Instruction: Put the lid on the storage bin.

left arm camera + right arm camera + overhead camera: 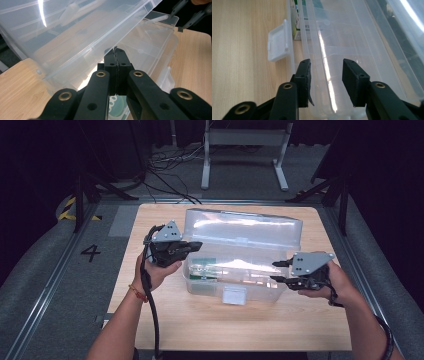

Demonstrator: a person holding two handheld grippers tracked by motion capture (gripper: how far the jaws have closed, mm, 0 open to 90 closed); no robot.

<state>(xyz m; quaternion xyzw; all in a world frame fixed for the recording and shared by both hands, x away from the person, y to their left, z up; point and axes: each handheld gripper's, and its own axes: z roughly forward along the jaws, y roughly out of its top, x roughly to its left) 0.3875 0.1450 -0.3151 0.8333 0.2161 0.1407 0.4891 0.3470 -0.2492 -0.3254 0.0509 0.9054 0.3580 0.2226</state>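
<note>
A clear plastic box (260, 287) stands in the middle of the wooden table, its hinged lid (245, 227) raised at the back. A green-and-white package (202, 265) lies inside at the left end. My left gripper (196, 245) is at the box's left end, over the rim. Its jaws are shut with nothing between them (116, 51), just under the lid's edge (95, 47). My right gripper (275, 271) is at the box's right end. It is open (325, 68), its jaws either side of the box's front wall (312, 50) without pressing on it. The white latch (278, 46) hangs at the box's front.
Bare table (225, 330) lies in front of the box and on both sides. Beyond the table are a grey floor with a "4" mark (90, 252), loose cables (170, 165) and a metal stand (245, 137).
</note>
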